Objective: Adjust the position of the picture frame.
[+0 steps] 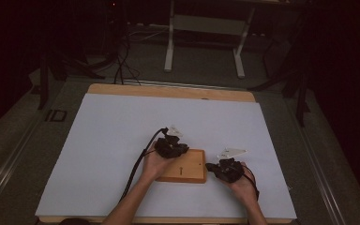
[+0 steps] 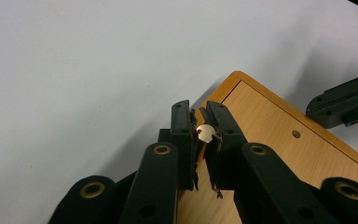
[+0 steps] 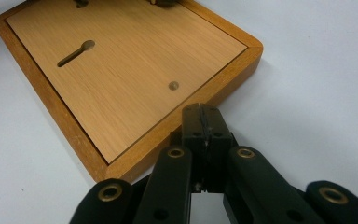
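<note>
A flat wooden board lies on the white sheet near the table's front; its face has a keyhole slot and a small brass dot. My left gripper hovers over the board's left far corner, shut on a small round pale disc held between its tips. My right gripper is shut with nothing in it, its tips against the board's right side edge. In the high view the right gripper sits just right of the board.
The white sheet covers most of the wooden table, with bare room left, far and right of the board. A cable trails from the left gripper toward the front edge. A white-legged stand is on the dark floor beyond.
</note>
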A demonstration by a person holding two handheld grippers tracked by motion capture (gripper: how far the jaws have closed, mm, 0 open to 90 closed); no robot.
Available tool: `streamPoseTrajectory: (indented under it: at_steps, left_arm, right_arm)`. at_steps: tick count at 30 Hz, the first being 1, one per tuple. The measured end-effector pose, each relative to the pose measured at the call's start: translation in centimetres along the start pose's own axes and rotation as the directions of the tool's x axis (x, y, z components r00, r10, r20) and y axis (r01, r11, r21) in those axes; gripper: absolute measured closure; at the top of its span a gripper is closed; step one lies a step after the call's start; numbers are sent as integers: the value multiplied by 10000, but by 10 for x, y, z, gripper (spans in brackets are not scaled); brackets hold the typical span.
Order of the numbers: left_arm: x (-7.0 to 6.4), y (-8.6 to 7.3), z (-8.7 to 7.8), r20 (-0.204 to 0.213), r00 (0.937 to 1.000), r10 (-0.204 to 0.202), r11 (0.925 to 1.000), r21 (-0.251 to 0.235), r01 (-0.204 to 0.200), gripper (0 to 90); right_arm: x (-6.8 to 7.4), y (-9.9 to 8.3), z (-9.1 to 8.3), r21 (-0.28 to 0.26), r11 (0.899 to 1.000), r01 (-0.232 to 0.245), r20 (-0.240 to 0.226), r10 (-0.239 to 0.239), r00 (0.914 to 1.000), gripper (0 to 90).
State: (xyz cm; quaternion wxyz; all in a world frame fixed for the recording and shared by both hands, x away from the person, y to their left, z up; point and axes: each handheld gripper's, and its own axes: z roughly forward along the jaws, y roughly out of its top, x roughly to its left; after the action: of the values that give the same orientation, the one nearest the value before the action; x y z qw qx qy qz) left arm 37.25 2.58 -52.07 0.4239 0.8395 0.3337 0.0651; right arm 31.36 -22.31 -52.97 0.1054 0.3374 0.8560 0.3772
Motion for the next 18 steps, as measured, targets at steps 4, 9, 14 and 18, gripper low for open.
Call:
streamPoseTrajectory:
  at_steps: [4,9,14,18]
  left_arm:
    - [0,0,0,53,10000,-61,10000,2,61,814]
    - [2,-2,-3,105,9998,-147,9999,-17,147,761]
    - [5,-6,-8,125,9993,-363,9993,-81,364,691]
    - [6,-8,-12,64,9990,-442,9989,-177,443,638]
  right_arm:
    - [0,0,1,17,10000,23,35,-23,10000,899]
    - [-1,0,0,-12,10000,-8,55,8,10000,899]
    - [-1,0,0,-26,10000,3,102,-3,9999,898]
    - [-2,0,-1,-62,10000,-26,191,27,9998,887]
